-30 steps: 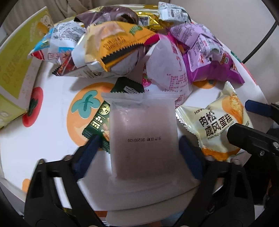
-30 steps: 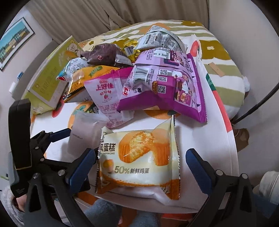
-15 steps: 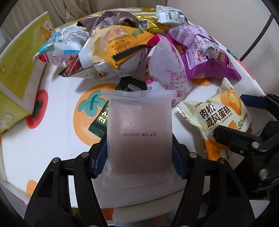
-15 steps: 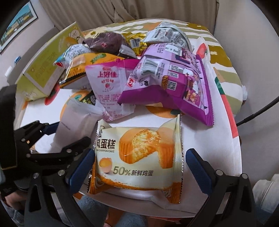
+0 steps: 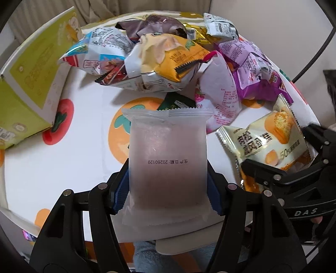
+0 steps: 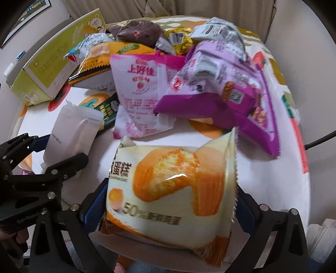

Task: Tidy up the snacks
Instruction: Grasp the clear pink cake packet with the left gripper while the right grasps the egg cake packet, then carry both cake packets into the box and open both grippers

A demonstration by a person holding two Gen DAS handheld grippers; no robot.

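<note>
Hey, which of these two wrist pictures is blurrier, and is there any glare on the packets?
Right wrist view: blurrier, the print on the cake packet and the purple bag is smeared, and a bright glare streak crosses the cake picture. Left wrist view: sharper, the date on the frosted packet reads cleanly, only a faint sheen; both bend straight edges at the rim.

A home, most likely a living room or bedroom. A small round bench wears a cloth printed with oranges and tomatoes and carries a heap of snack packets. Beige curtains hang behind its far edge, and a framed picture hangs on the plain wall beyond its far left edge.
</note>
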